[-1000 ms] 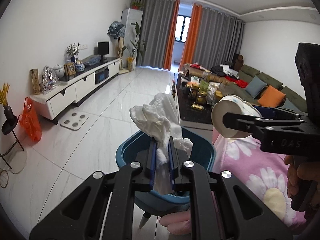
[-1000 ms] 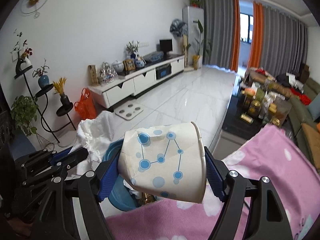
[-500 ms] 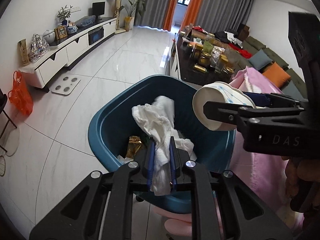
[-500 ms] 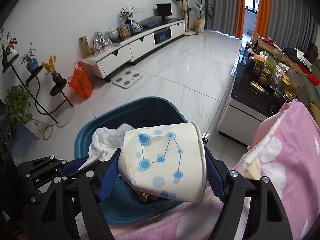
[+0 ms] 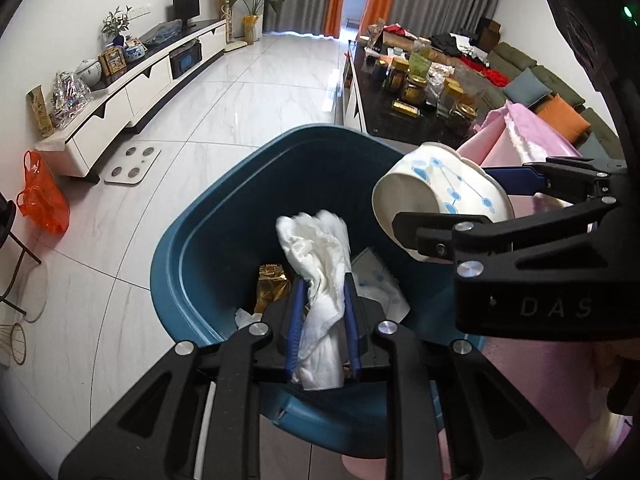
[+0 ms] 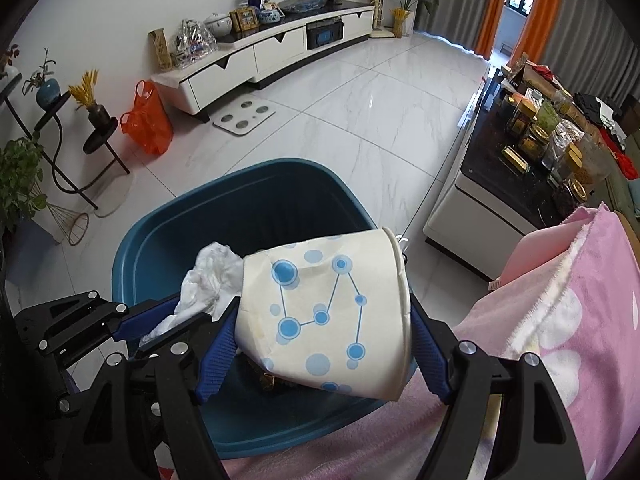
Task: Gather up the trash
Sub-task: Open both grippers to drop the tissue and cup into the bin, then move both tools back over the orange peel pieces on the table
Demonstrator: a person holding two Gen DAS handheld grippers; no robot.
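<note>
Left gripper [image 5: 320, 320]: clamped on a crumpled white tissue [image 5: 320, 264]; tissue stands up between the blue pads and hangs directly over the bin opening.
Right gripper [image 6: 320, 344]: clamped across a paper cup [image 6: 324, 312], white with blue dots joined by lines; cup lies on its side between the pads, wall dented by the squeeze, mouth toward the right pad.
Cup position: above the near-right rim of the bin, just right of the tissue; the two items near each other, not clearly touching.
Bin [image 5: 192, 240]: blue plastic, directly below and ahead of both grippers; already holds a gold wrapper [image 5: 272, 284] and pale paper scraps at the bottom.
Pink blanket [image 6: 560, 320]: white flower print, right of the right gripper, beside the bin.
Step in hand (judged): both items carried to the bin; release pending.
Next move (judged): open each gripper over the opening; shift the cup slightly inward first, so that it clears the rim.
Writing: "DAS" moulded on the right gripper body, seen in the left wrist view; no brand legible on the cup.
Beyond: white tile floor [image 5: 240, 112].
</note>
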